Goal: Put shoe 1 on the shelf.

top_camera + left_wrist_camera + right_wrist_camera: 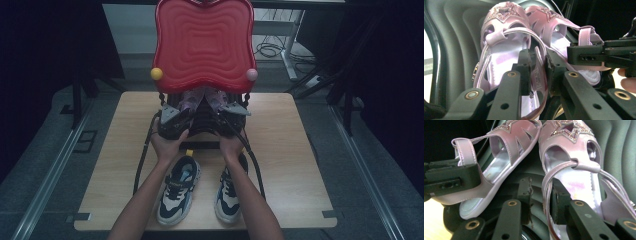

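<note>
- Dim all round in the high view; the room's edges sink to near black, and only the wooden table (295, 150) and the red tray (203, 42) catch soft light from above.
- Colours lean cool and bluish, and detail is soft.
- Left gripper view: a blown-out white strip at the left edge; the near jaws are blurred.
- Right gripper view: gentle sheen on the pink sandals (574, 170), dark corner top left, foreground out of focus.
</note>
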`<state>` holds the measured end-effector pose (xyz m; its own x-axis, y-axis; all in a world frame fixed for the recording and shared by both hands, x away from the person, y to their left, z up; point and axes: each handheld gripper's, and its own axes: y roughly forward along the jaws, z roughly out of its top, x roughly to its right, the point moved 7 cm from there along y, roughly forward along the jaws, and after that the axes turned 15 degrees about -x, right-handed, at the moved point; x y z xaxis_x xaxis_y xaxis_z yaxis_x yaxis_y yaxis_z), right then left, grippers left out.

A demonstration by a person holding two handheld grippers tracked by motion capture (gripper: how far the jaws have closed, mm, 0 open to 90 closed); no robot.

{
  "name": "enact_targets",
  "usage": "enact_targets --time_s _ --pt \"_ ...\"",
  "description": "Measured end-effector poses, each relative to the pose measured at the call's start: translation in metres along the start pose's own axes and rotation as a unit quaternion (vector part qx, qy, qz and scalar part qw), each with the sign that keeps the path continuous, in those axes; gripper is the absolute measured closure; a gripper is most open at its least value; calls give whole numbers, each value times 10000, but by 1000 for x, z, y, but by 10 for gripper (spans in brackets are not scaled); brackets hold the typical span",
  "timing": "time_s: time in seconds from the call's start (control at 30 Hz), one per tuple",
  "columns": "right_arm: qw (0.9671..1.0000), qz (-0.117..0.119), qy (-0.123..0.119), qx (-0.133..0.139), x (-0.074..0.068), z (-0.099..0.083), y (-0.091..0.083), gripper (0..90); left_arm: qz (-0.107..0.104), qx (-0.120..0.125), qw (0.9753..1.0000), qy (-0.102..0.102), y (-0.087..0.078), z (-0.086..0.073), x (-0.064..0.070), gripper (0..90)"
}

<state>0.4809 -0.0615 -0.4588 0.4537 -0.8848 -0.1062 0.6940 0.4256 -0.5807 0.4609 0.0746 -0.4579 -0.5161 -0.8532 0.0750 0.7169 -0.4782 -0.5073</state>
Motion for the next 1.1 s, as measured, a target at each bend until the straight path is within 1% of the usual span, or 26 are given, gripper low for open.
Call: enact_targets --time_s 0.03,0.1,0.13,0.17,0.2,0.23,0.27,0.3,0.33,0.43,0.47,0.5,0.53,0.57,0.67,0.77,0.83,0.87,1.0,1.03,1.1 --pt "10000 77 16 -20 -1 0 -1 691 -29 -4 10000 -28 0 0 0 744" --pt "9999 136 67 -22 -1 0 -1 646 -71 -11 9999 -96 -1 0 -2 715" --pt "9995 282 73 -80 -3 -1 -2 580 -90 -16 9999 -127 -1 0 -2 688" --pt "9995 287 54 -120 -4 -2 -2 559 -120 -21 9998 -165 -2 0 -3 675" --pt "9995 287 54 -120 -4 -2 -2 559 -120 -21 9998 -165 -2 0 -3 661" --pt "9995 267 55 -130 -4 -2 -2 536 -130 -29 9998 -175 -2 0 -3 661" --pt "9993 335 87 -160 -5 -3 -3 505 -151 -24 9997 -187 -3 0 -3 636" --pt "9993 335 87 -160 -5 -3 -3 505 -168 -21 9997 -198 -3 0 -4 636" --pt "9991 378 124 -170 -5 -4 -4 483 -174 -8 9996 -211 -4 1 -4 619" --pt "9989 429 126 -172 -5 -4 -4 470 -178 -33 9997 -189 -4 1 -3 616" --pt "9988 442 137 -184 -5 -4 -4 456 -181 -48 9997 -181 -3 1 -3 613" --pt "9984 484 179 -226 -7 -4 -4 409 -181 -59 9997 -173 -3 0 -3 610" --pt "9984 484 179 -226 -7 -4 -4 409 -179 -63 9997 -163 -3 0 -3 610" --pt "9982 506 178 -262 -8 -4 -4 389 -179 -61 9997 -159 -3 0 -3 607" --pt "9981 483 166 -349 -10 -2 -4 340 -215 -23 9996 -154 -4 0 -2 596" --pt "9981 460 137 -386 -10 -2 -4 332 -227 2 9996 -142 -5 1 -2 586" --pt "9987 328 97 -370 -9 -1 -4 327 -239 13 9996 -151 -6 2 -1 572" --pt "9992 188 37 -338 -6 1 -6 324 -261 22 9995 -189 -6 3 -1 551" --pt "9992 204 36 -356 -4 1 -9 325 -304 42 9994 -169 -9 4 2 538" --pt "9993 173 18 -337 -4 2 -9 326 -312 39 9994 -159 -10 4 2 538" --pt "9991 201 51 -369 -5 1 -11 325 -319 43 9994 -161 -11 4 3 535"
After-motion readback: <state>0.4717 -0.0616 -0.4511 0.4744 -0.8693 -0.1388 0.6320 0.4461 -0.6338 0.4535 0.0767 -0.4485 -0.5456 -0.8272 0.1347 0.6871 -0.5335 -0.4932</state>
